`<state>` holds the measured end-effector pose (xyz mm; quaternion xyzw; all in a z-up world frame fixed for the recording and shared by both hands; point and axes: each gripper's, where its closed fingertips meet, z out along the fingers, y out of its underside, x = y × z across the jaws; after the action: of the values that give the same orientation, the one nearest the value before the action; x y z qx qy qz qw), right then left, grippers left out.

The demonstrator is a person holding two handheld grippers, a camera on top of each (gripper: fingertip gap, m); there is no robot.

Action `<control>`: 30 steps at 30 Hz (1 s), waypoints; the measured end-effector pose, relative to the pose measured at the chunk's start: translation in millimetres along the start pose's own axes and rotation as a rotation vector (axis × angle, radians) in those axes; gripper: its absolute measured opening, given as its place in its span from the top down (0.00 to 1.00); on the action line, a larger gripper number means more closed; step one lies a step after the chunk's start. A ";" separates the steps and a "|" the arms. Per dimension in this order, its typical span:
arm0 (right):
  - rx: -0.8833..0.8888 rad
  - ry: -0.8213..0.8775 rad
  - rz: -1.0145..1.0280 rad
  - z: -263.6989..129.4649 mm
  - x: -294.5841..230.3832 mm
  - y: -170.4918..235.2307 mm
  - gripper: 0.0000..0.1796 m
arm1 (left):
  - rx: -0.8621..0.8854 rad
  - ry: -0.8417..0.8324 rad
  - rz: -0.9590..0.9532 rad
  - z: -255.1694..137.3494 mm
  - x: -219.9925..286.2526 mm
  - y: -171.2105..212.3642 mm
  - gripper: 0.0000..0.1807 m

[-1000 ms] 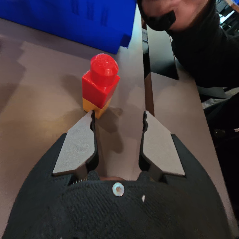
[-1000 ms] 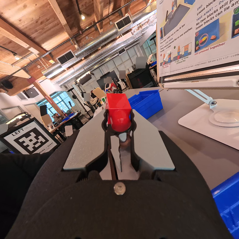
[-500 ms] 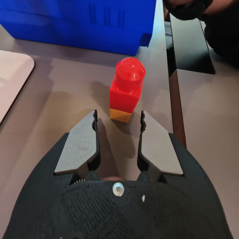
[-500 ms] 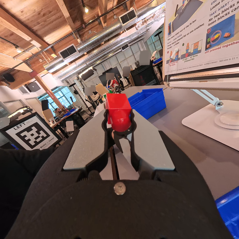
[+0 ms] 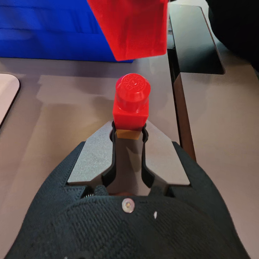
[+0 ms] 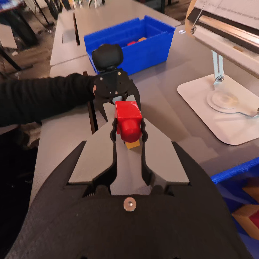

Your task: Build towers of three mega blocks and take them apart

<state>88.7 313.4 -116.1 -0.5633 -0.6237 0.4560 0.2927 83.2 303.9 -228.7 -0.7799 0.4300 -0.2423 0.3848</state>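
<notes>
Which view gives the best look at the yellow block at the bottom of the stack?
The left wrist view. The yellow block sits centred between the left claw tips, under the red block. The right wrist view shows only a corner of it, mostly hidden behind the red block held in the right claw.

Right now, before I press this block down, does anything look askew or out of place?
The red block in the right claw hangs tilted above the stack, not square to the stud below. The stack itself stands straight, gripped by the left claw. Nothing else stands out.
</notes>
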 end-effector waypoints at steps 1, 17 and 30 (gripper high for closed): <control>-0.025 -0.004 -0.012 -0.2 -0.5 1.5 0.82 | 0.001 0.002 -0.006 0.0 0.6 -0.1 0.81; -0.835 0.057 -0.384 24.0 -1.1 9.7 0.82 | 0.044 0.046 -0.050 -7.7 4.2 -2.3 0.81; -0.888 0.091 -0.306 23.7 11.6 0.9 0.82 | 0.074 -0.021 -0.161 -11.2 -11.3 -5.3 0.81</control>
<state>66.0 319.0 -128.4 -0.5551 -0.8208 0.0719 0.1144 72.0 311.0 -218.3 -0.7997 0.3526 -0.2800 0.3972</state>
